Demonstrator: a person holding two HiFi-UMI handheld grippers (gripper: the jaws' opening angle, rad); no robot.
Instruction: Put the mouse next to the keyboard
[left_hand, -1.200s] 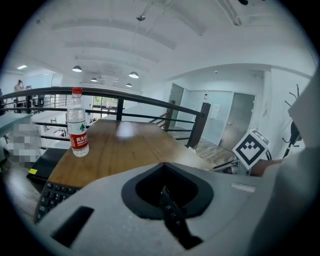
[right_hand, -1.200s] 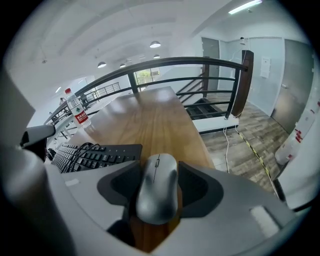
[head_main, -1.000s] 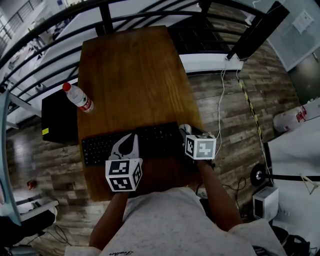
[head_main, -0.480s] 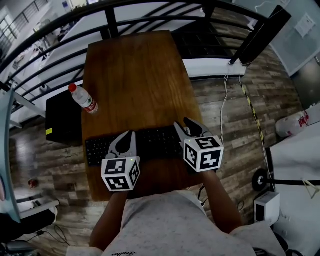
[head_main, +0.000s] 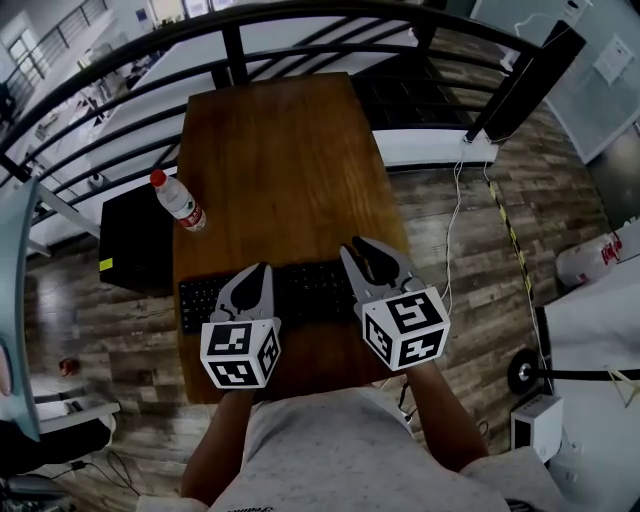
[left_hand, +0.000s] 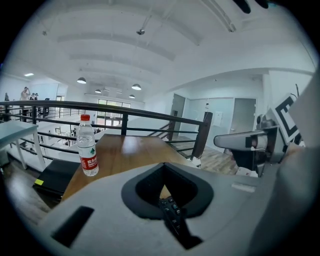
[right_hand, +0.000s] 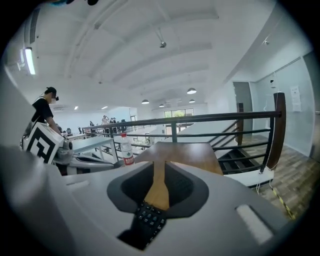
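Right tongs (head_main: 353, 247) rose, closing; right gripper view shows them empty.

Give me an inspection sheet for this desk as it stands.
Surface: wooden table, running away from the person.
Job's things: keyboard along the near edge; mouse not seen, perhaps hidden under the right claw.
Clutter: water bottle upright at the left edge.
Grippers: left claw shut, empty, above the keyboard; right claw narrowly open, jaws have just been closing, nothing between them.
Cables: white cable on the floor right of the table.
Surroundings: black railing behind; black box beside the table's left.
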